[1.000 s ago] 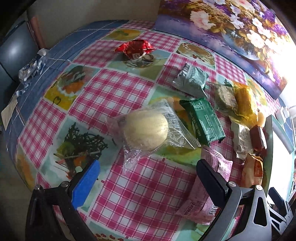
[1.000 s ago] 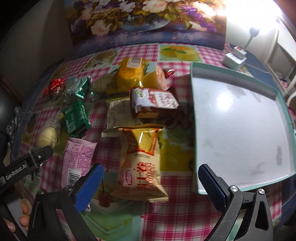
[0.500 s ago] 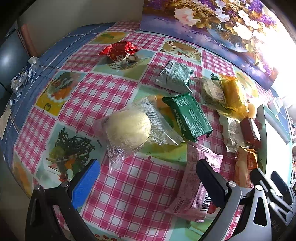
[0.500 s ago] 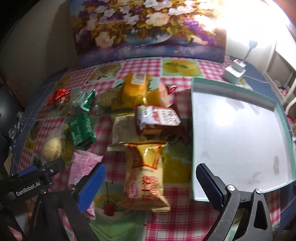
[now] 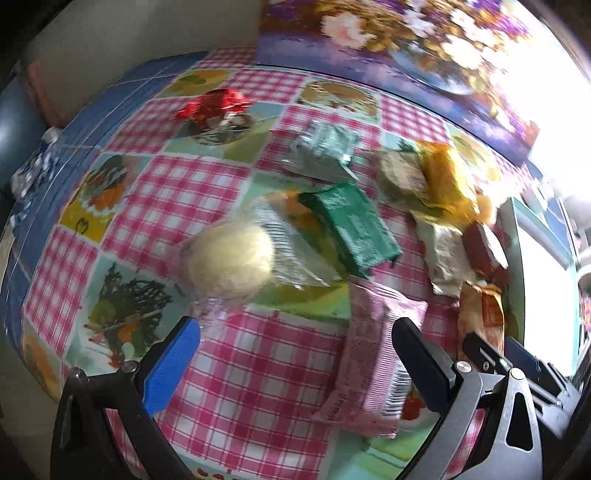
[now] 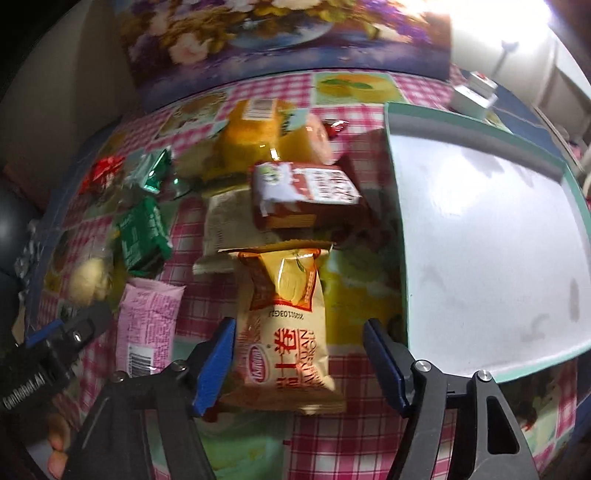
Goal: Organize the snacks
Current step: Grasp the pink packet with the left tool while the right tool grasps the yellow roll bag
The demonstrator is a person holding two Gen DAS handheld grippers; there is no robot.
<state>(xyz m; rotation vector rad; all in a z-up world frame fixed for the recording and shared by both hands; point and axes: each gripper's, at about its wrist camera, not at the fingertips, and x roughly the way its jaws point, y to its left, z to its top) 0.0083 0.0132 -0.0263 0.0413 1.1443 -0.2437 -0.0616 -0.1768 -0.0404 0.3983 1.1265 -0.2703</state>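
In the right wrist view, an orange and cream snack bag (image 6: 284, 314) lies on the checked tablecloth between the jaws of my right gripper (image 6: 299, 363). The jaws are closing; the left pad is near the bag's edge and a gap shows on the right side. The white tray with a green rim (image 6: 480, 240) lies just right of it. My left gripper (image 5: 295, 365) hangs open above the cloth. A pink packet (image 5: 373, 350) lies beside its right finger and a wrapped pale bun (image 5: 229, 258) lies ahead of it.
A green packet (image 5: 351, 225), a silver-green packet (image 5: 321, 151), a red wrapper (image 5: 210, 105), a yellow pack (image 5: 443, 177) and a brown cake pack (image 6: 306, 195) crowd the middle of the cloth. A flower painting (image 6: 277, 33) stands at the back. A white box (image 6: 476, 92) sits behind the tray.
The right gripper's jaws have narrowed around the orange and cream bag, which now looks nearer. The left gripper stays open and its view has shifted slightly over the bun and pink packet.
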